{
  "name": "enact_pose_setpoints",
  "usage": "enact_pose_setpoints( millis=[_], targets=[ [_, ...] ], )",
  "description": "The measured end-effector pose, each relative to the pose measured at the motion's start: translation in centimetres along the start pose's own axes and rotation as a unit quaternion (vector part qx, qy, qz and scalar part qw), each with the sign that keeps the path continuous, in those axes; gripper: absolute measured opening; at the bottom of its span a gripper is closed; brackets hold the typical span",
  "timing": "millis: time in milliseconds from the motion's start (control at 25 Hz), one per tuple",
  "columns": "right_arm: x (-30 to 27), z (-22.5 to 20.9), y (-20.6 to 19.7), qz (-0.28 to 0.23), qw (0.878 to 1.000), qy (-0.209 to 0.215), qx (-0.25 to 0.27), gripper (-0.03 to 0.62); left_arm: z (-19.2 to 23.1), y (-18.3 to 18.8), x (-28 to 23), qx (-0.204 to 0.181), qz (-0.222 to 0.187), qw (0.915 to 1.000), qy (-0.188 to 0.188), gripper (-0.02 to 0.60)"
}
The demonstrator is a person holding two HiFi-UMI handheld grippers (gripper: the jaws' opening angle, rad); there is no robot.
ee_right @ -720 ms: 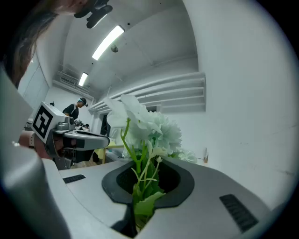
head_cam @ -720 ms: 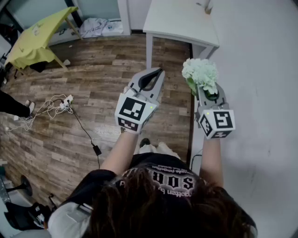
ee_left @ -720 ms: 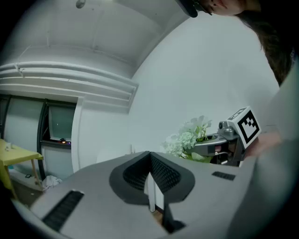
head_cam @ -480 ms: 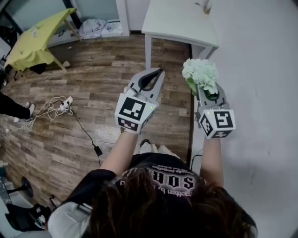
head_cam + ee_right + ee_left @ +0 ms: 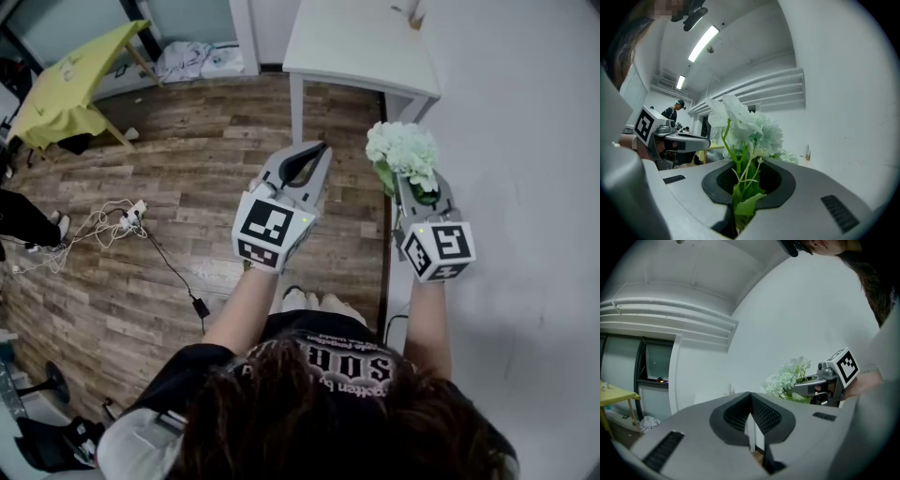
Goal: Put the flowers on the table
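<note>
A bunch of pale green-white artificial flowers (image 5: 403, 150) stands upright in my right gripper (image 5: 419, 194), whose jaws are shut on the green stems (image 5: 740, 187). The blooms (image 5: 743, 124) fill the middle of the right gripper view. My left gripper (image 5: 305, 161) is held level beside it, to the left, shut with nothing between its jaws (image 5: 751, 420). The white table (image 5: 361, 42) stands ahead, beyond both grippers, against the white wall. From the left gripper view the flowers (image 5: 787, 378) and the right gripper (image 5: 827, 383) show at the right.
A white wall (image 5: 525, 187) runs along my right. Wooden floor (image 5: 187, 187) lies below, with a cable and power strip (image 5: 131, 211) at the left. A yellow table (image 5: 70, 80) stands at the far left, and cloth (image 5: 192, 56) lies by the back wall.
The view has shifted slightly; both grippers keep their pose and the flowers stay gripped.
</note>
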State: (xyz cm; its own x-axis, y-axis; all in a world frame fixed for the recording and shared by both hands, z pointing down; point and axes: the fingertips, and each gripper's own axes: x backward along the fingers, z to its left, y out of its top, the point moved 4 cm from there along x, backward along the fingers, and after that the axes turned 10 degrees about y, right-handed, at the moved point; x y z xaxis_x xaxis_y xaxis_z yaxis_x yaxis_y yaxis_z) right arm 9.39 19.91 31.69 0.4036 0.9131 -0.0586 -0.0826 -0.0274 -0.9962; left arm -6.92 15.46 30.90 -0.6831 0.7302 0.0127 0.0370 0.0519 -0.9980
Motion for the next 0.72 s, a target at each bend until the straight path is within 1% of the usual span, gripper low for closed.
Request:
enact_pose_setpoints(
  millis=[520, 720],
  targets=[
    [-3.3, -0.1, -0.3, 0.015, 1.000, 0.004, 0.016, 0.064, 3.9, -0.8, -0.7, 0.004, 0.003, 1.0000, -0.001, 0.000],
    [-5.0, 0.0, -0.3, 0.024, 1.000, 0.009, 0.018, 0.064, 5.5, -1.1, -1.0, 0.007, 0.004, 0.9999, -0.009, 0.000]
  ],
)
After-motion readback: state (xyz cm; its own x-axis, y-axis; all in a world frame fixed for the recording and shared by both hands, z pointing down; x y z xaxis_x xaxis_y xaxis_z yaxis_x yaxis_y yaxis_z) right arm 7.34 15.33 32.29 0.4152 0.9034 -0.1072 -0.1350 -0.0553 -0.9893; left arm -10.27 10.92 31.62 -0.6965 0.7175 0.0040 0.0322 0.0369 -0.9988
